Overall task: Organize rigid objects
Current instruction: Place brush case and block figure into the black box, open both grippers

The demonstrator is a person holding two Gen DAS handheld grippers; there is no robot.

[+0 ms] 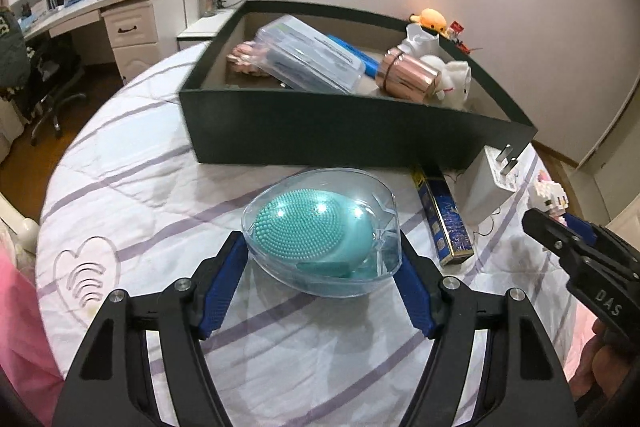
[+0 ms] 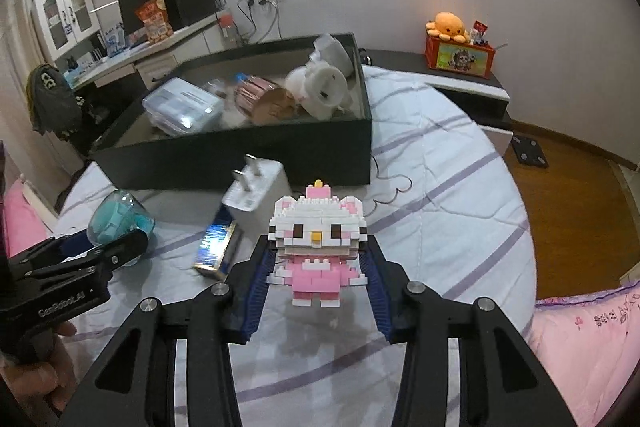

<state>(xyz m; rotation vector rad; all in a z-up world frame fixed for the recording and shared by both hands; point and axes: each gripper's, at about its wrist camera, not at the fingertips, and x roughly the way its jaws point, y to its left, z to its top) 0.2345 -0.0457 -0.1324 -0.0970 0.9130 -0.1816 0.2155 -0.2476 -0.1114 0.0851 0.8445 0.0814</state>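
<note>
Clear plastic case [image 1: 322,233] is pinched in my left gripper [image 1: 322,267] and the brick-built kitten [image 2: 316,247] in my right gripper [image 2: 316,269], both just above the quilt [image 2: 440,227], so I'd carry them level over the dark box's [image 1: 320,131] near wall.

clear case [image 1: 320,227]: glossy see-through plastic | brush [image 1: 304,231]: matt nubbed teal silicone-like | block figure [image 2: 318,243]: studded hard plastic | bed [image 1: 160,187]: quilted cloth | box [image 1: 320,131]: matt dark card
</note>
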